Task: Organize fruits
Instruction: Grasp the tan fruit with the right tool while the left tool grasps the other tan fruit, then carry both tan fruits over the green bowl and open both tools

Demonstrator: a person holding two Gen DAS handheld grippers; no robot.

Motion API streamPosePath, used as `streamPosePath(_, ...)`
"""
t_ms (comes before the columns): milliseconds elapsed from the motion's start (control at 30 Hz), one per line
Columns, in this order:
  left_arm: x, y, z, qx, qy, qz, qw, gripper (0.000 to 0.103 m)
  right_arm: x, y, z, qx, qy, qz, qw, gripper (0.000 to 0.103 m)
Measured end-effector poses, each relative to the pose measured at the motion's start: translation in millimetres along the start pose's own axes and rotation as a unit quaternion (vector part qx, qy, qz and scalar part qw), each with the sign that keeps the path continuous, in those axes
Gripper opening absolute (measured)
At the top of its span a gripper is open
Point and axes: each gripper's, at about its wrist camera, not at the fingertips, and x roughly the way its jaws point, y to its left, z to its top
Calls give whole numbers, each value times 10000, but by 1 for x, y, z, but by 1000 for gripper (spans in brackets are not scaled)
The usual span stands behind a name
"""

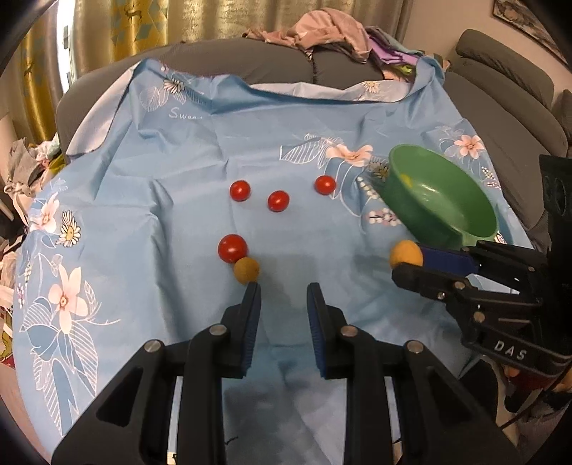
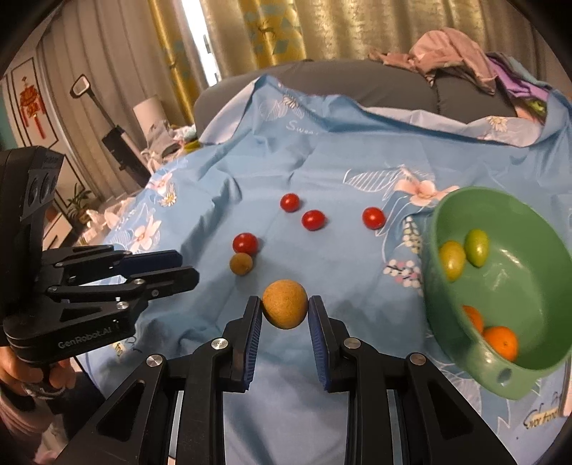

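Observation:
My right gripper is shut on a round tan fruit and holds it above the blue floral cloth; it also shows in the left wrist view. A green bowl at the right holds two green-yellow fruits and two oranges. Several red tomatoes lie mid-cloth. A second tan fruit touches the nearest tomato. My left gripper is open and empty, just behind that tan fruit.
A grey sofa with a heap of clothes lies behind the cloth. Gold curtains hang at the back. The bowl sits tilted at the cloth's right side.

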Motion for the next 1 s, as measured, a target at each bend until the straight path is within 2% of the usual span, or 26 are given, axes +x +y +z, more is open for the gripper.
streamPosePath(367, -7, -35, 20, 343, -169, -129, 9992, 25, -34, -28, -3, 340, -482, -181, 9981, 29)
streamPosePath(700, 17, -101, 58, 911, -318, -706, 9928, 25, -61, -84, -15, 928, -793, -694, 9901, 29)
streamPosePath(933, 47, -145, 73, 1357, -221, -1027, 9852, 25, -67, -116, -25, 1237, -816, -1027, 9836, 29)
streamPosePath(1000, 52, -146, 73, 1388, -171, -1069, 9844, 25, -68, -122, -29, 1320, -815, -1055, 9822, 29)
